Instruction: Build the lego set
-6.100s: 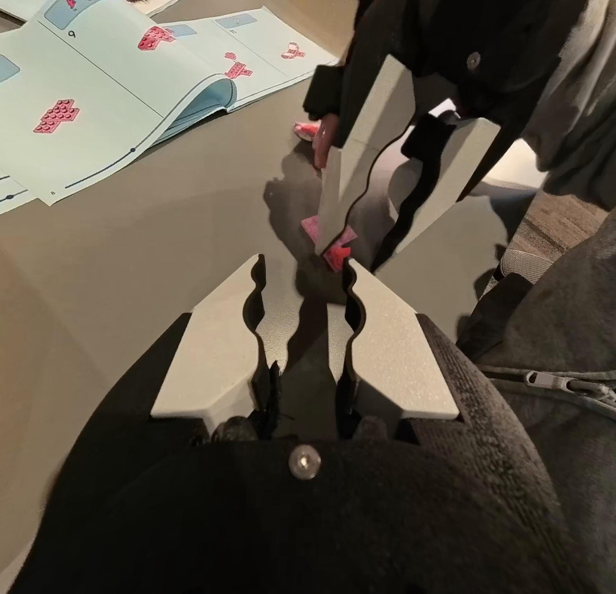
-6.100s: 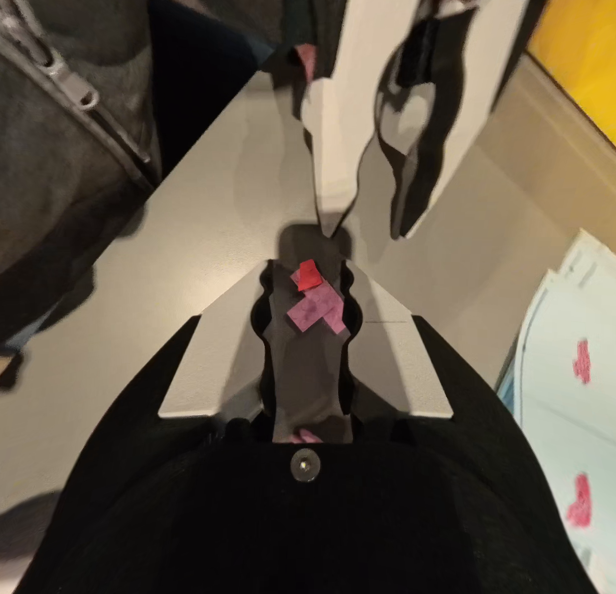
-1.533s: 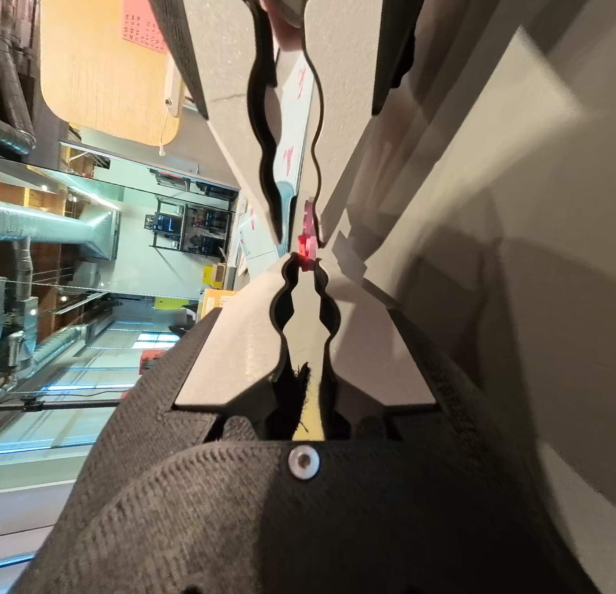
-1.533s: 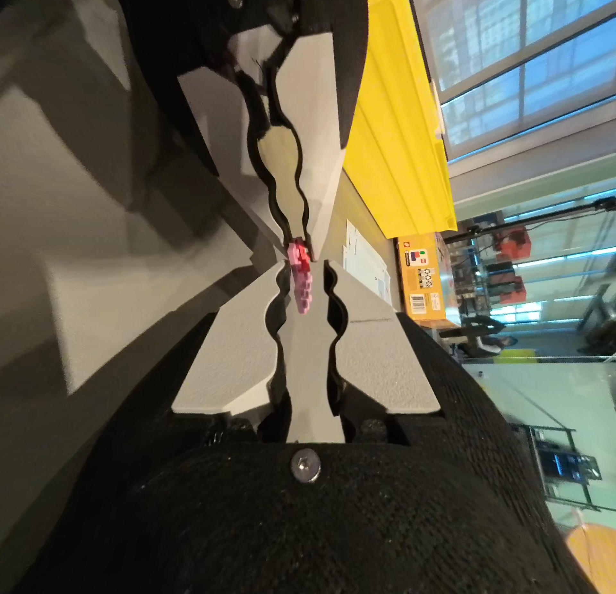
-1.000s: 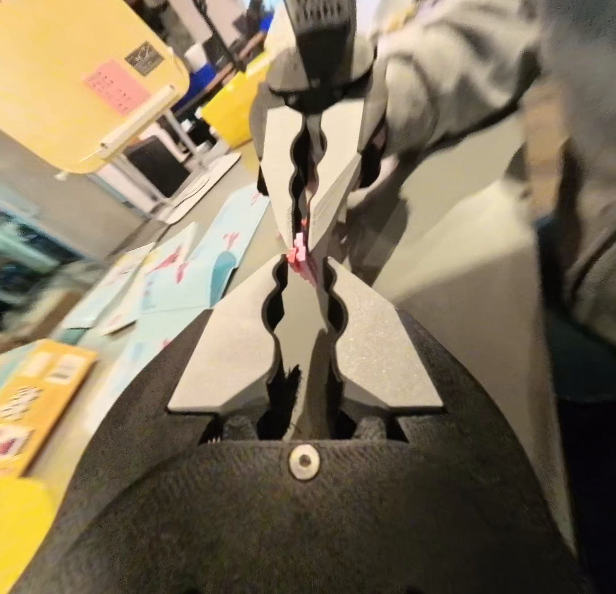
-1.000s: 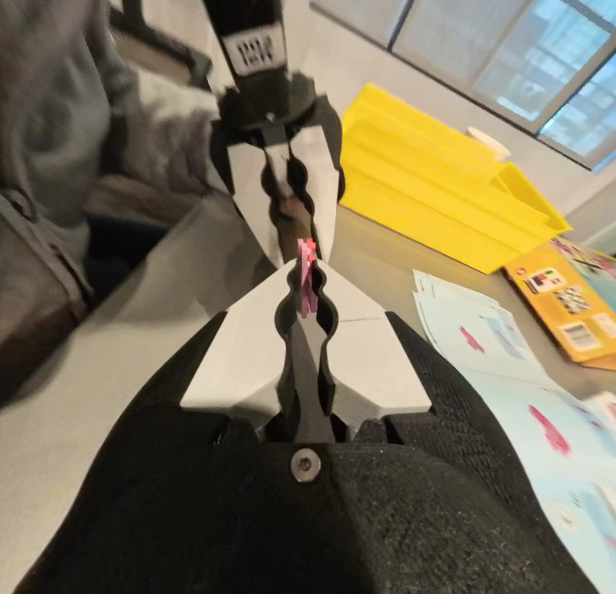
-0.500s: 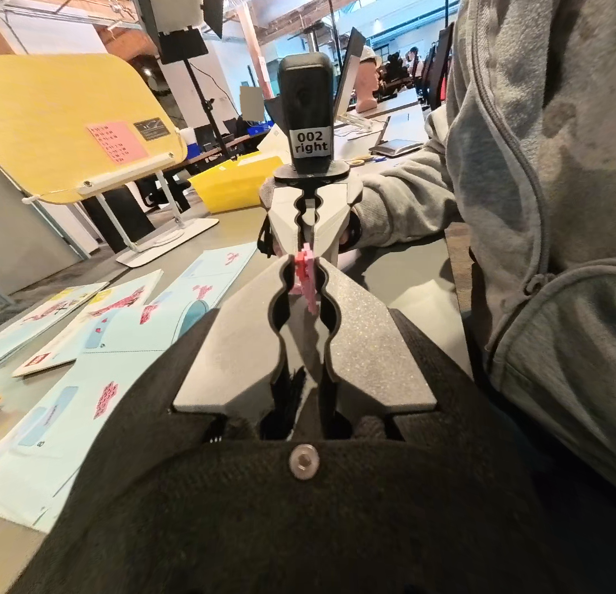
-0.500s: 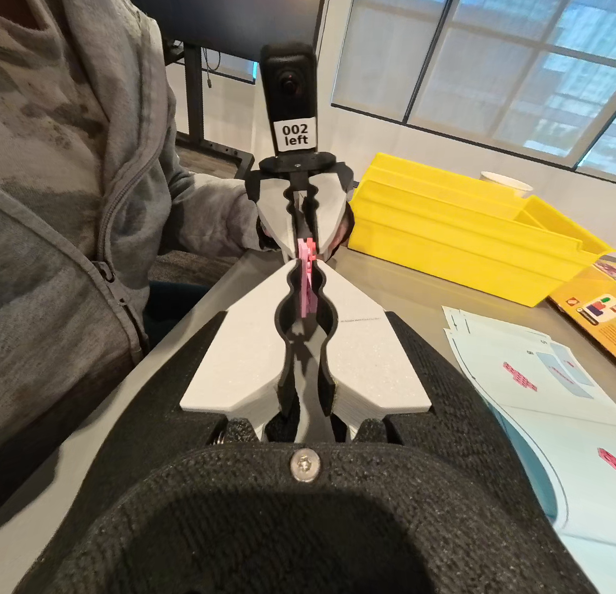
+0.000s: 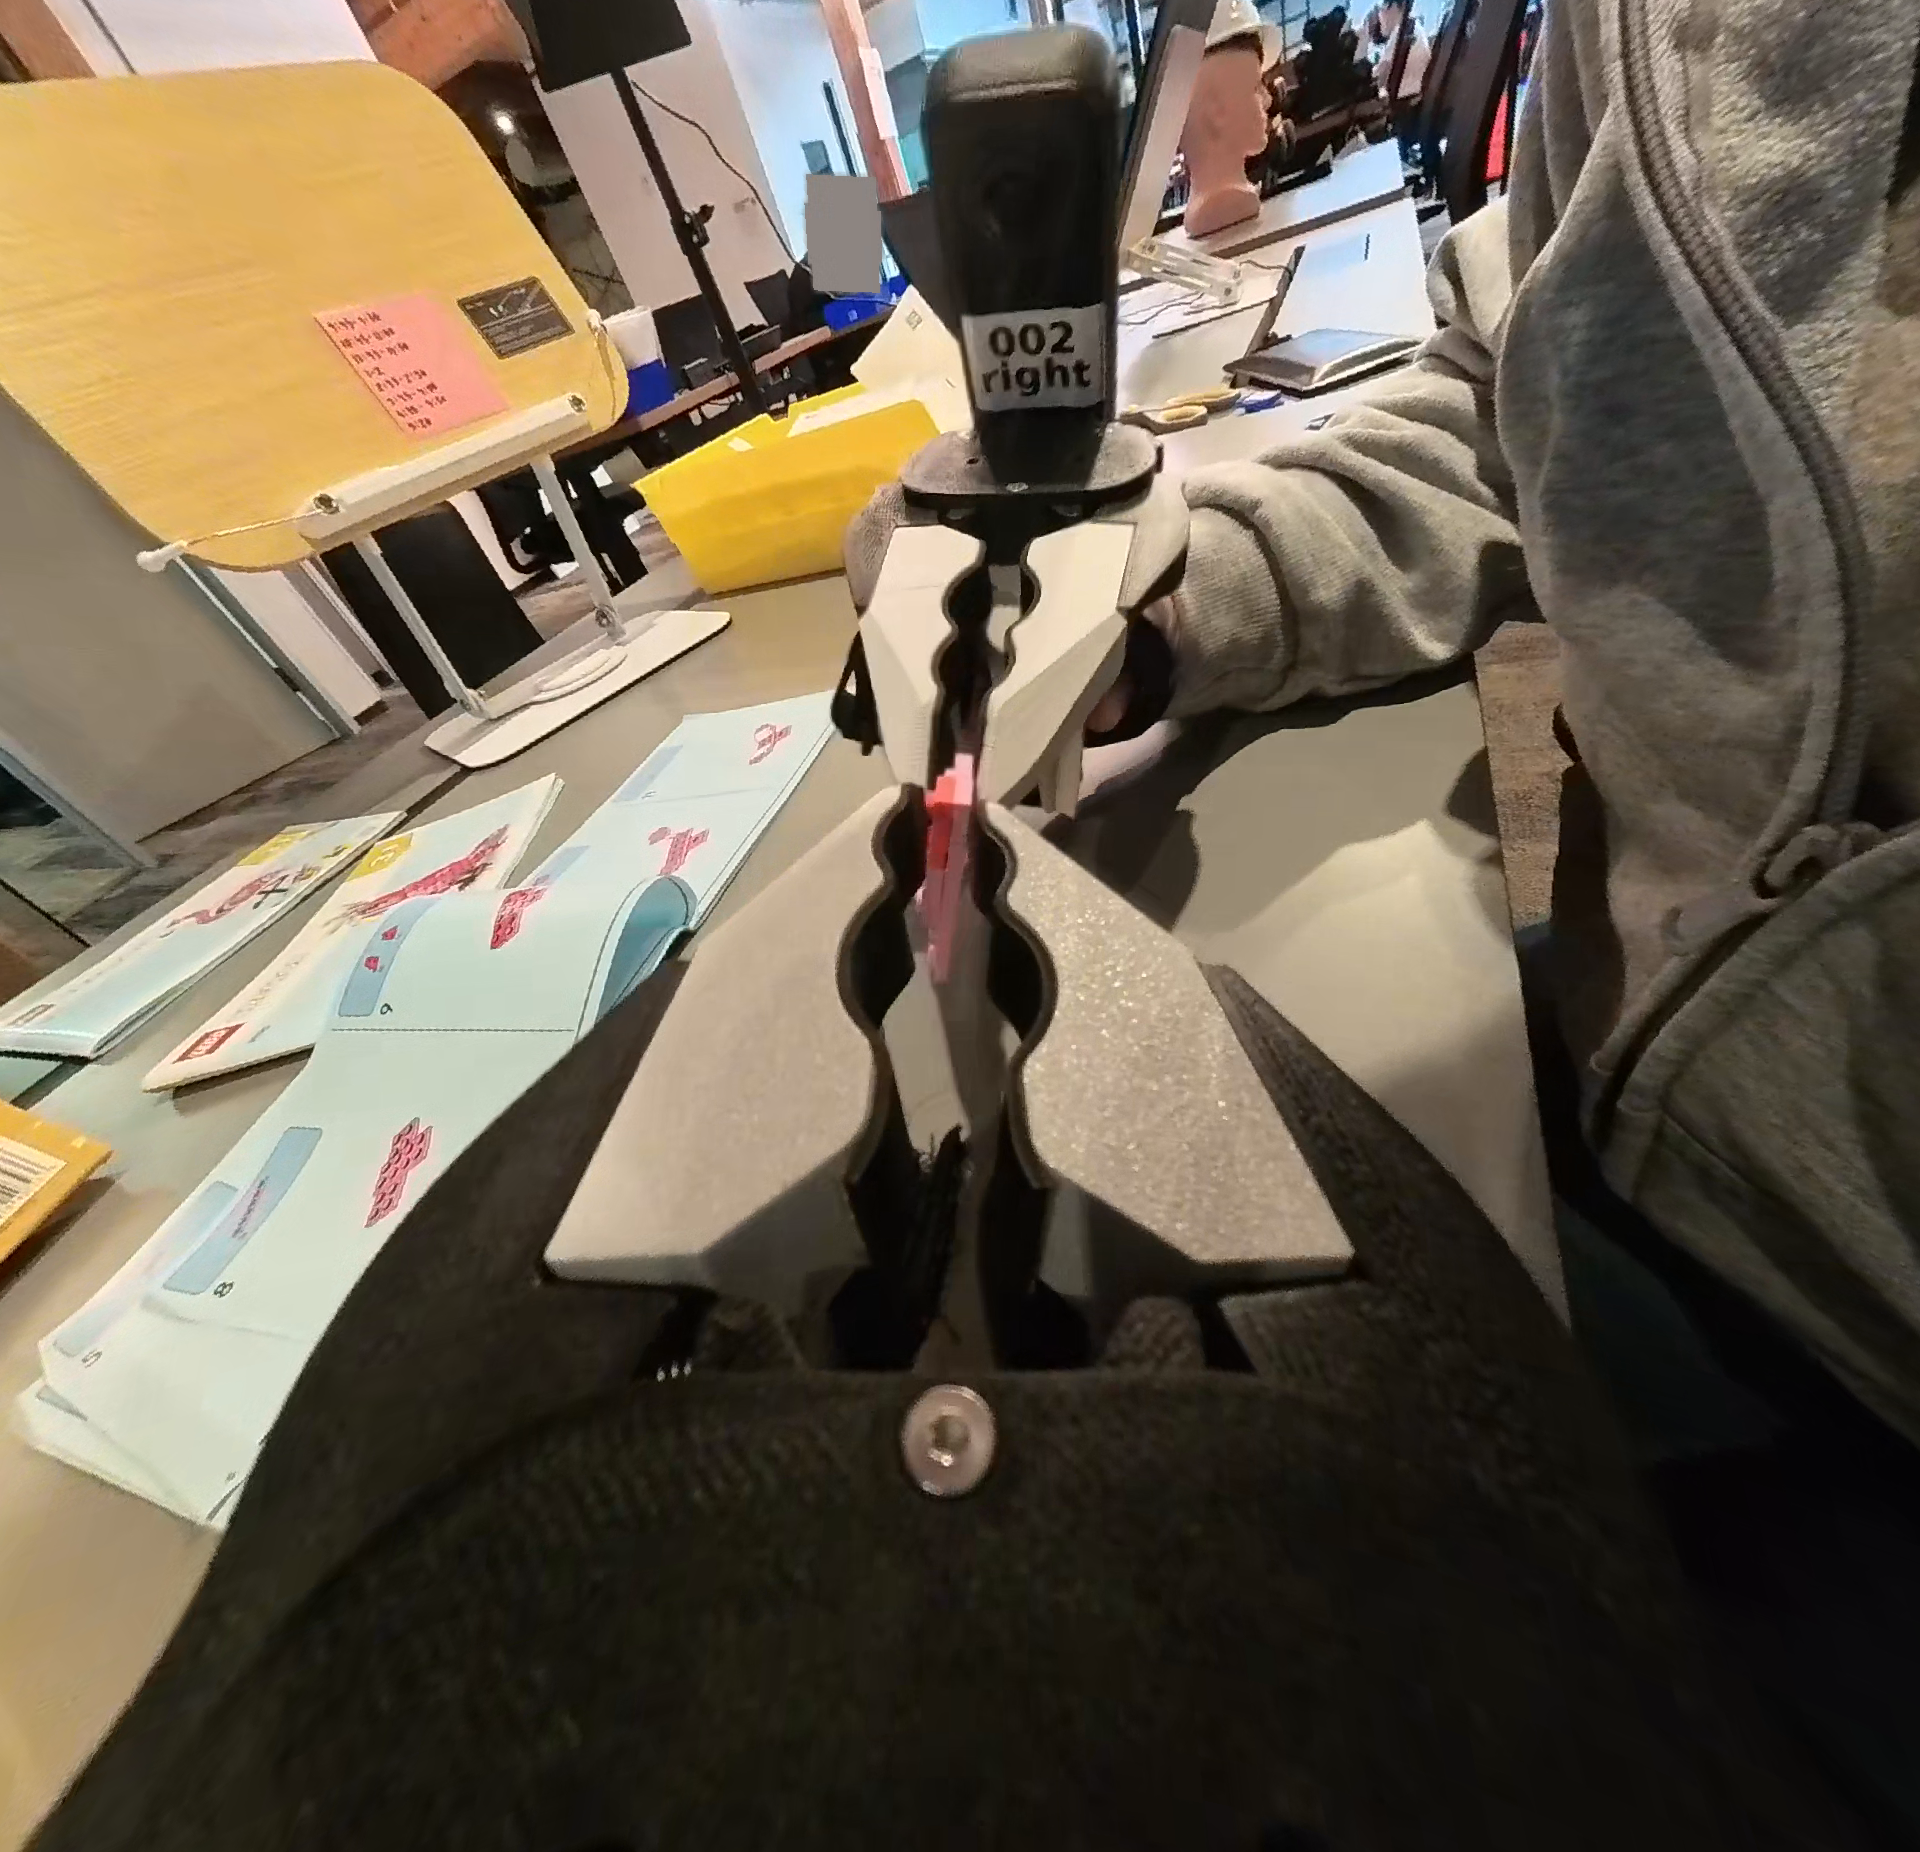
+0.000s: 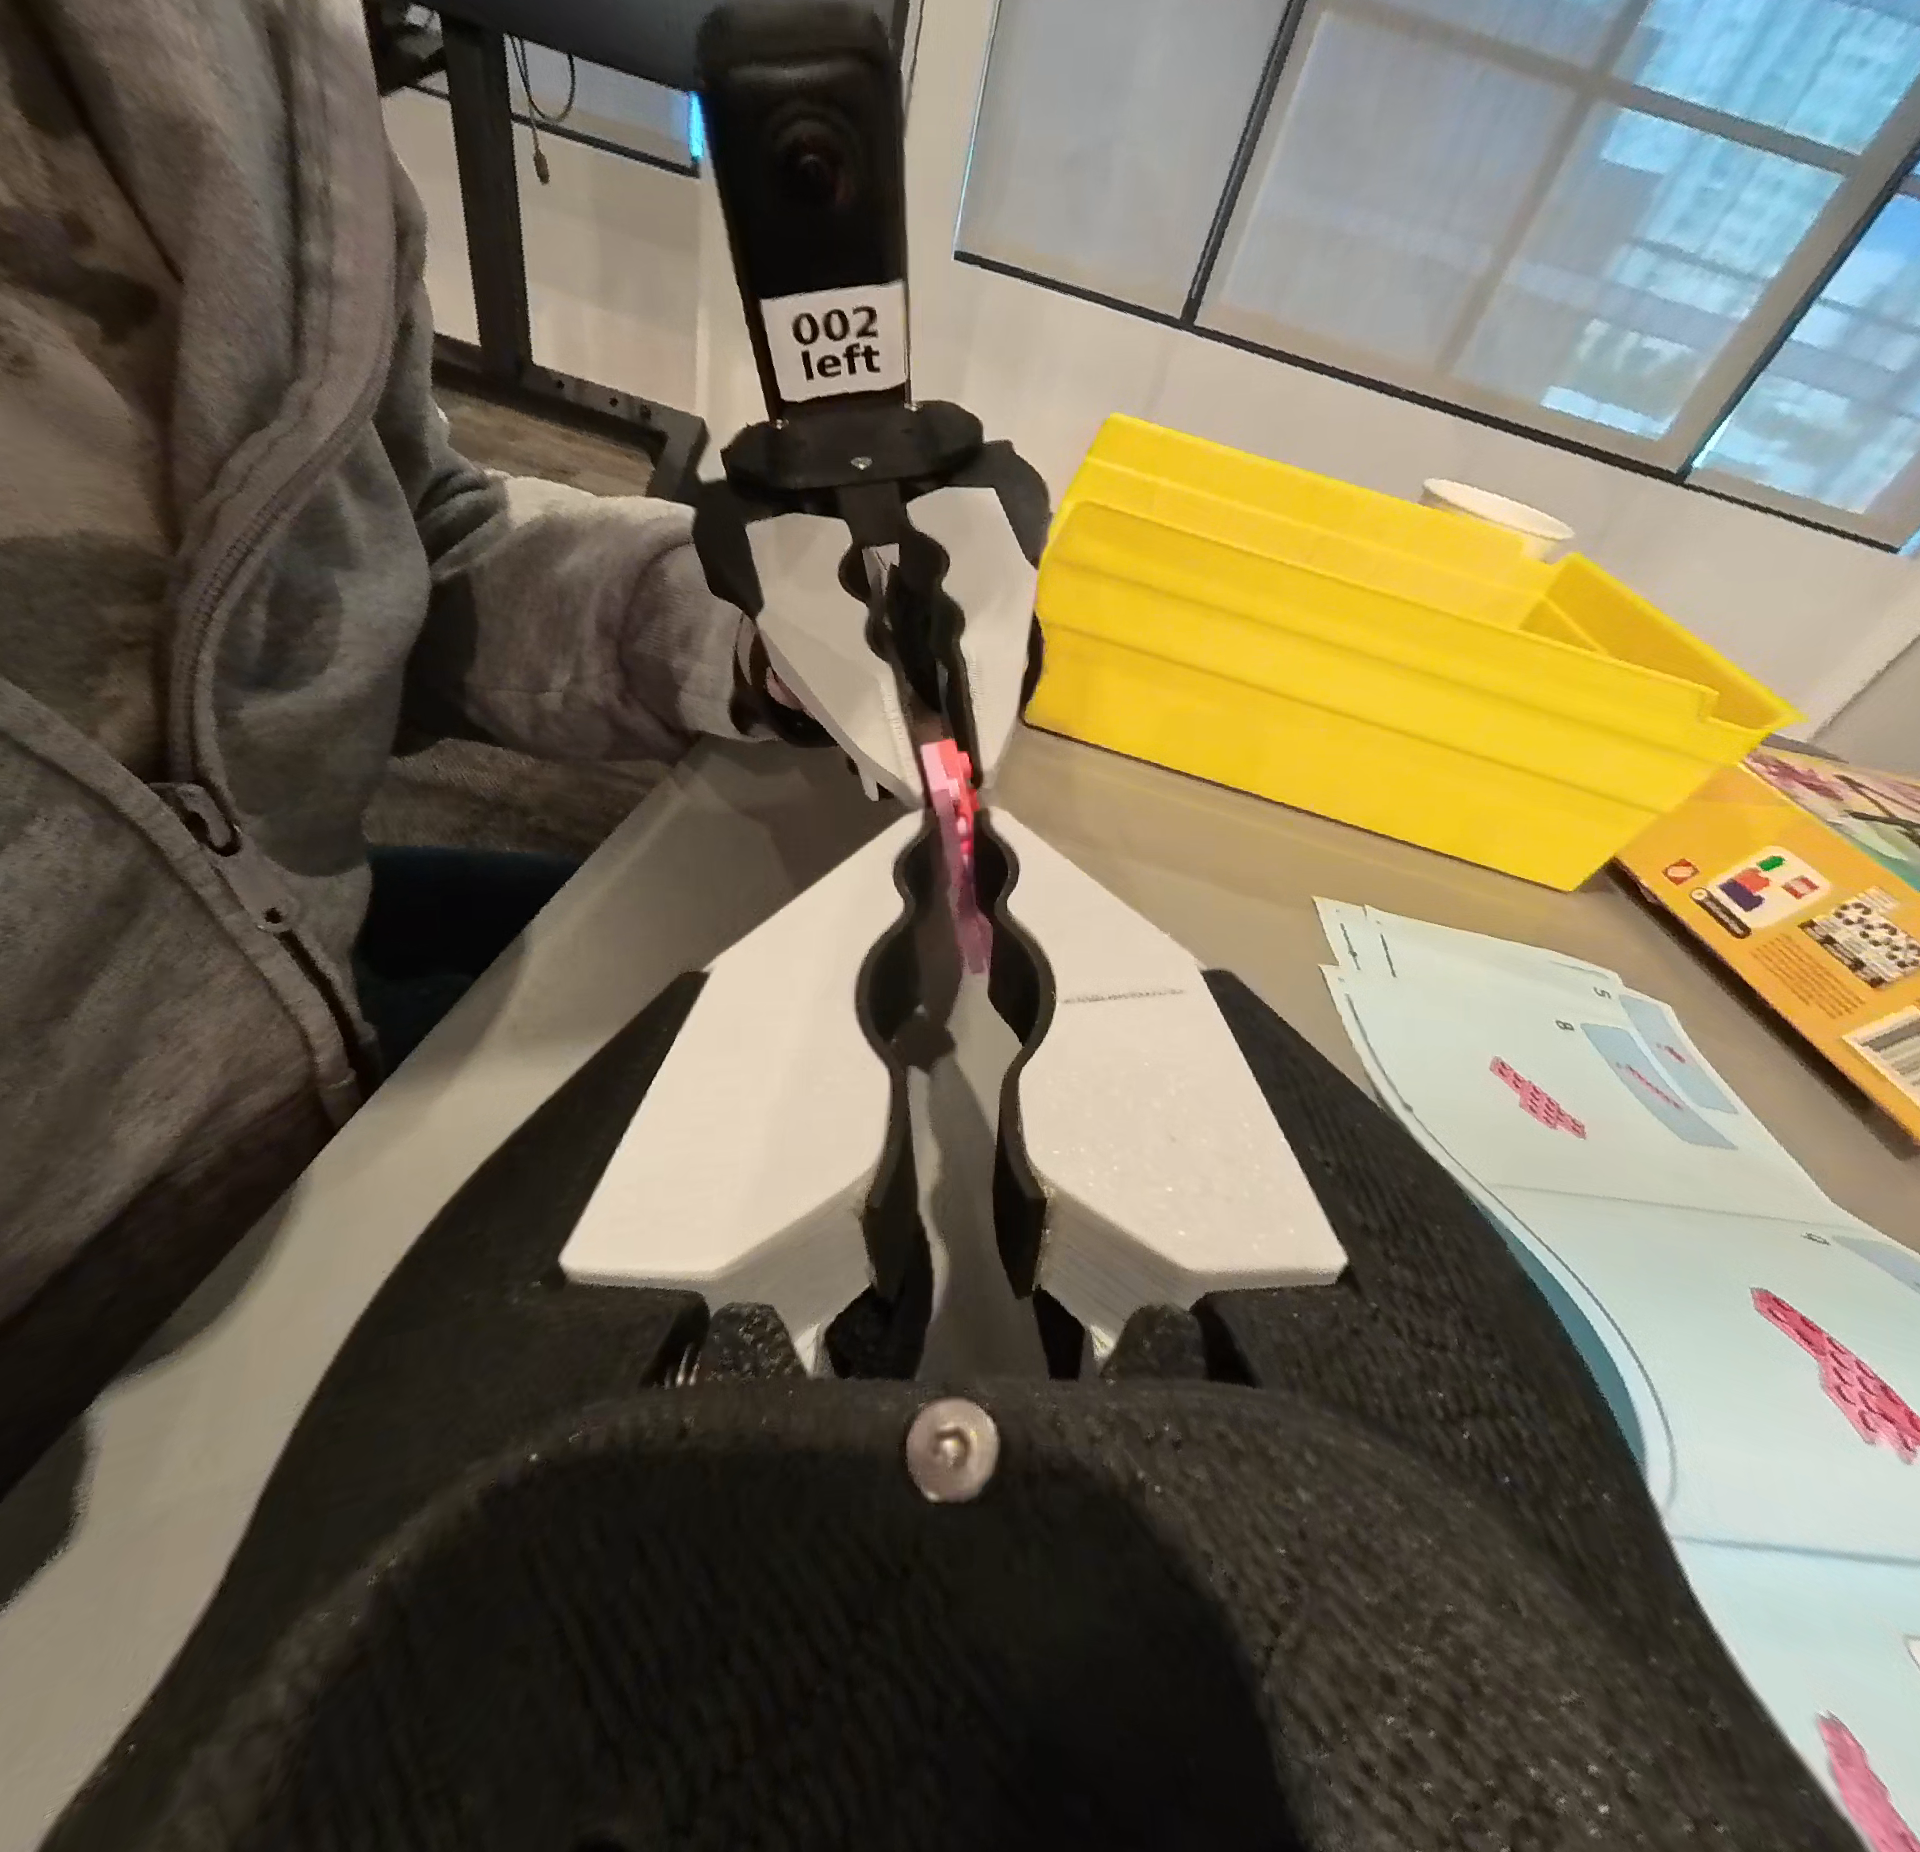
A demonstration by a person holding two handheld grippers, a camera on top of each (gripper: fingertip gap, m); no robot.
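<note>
A: Starting on the left of our left wrist view, we see a tilted wooden board on a white stand (image 9: 260, 306), and below it the open pale-blue instruction booklets (image 9: 436, 981) lying flat on the grey table (image 9: 1340, 867).

B: Agreed. In the middle, our left gripper (image 9: 948, 815) has its jaws closed on the pink lego piece (image 9: 948, 867), which stands on edge between the fingertips, lifted above the table.

A: And straight across, tip to tip, the right gripper (image 9: 961, 758) meets it, jaws drawn in on the far end of that same piece. To the right we see the grey hooded sleeve of the person holding it.

B: In our right wrist view the grey hoodie fills the left side. In the centre the right gripper (image 10: 954, 831) pinches the pink lego piece (image 10: 956, 846), with a red bit at its top edge.

A: The left gripper (image 10: 940, 763) faces us there, closed on the upper end of the piece.

B: Further right, we see yellow bins (image 10: 1351, 659) on the table, then an orange box (image 10: 1787, 929), and the booklets (image 10: 1621, 1179) nearest the edge.
</note>
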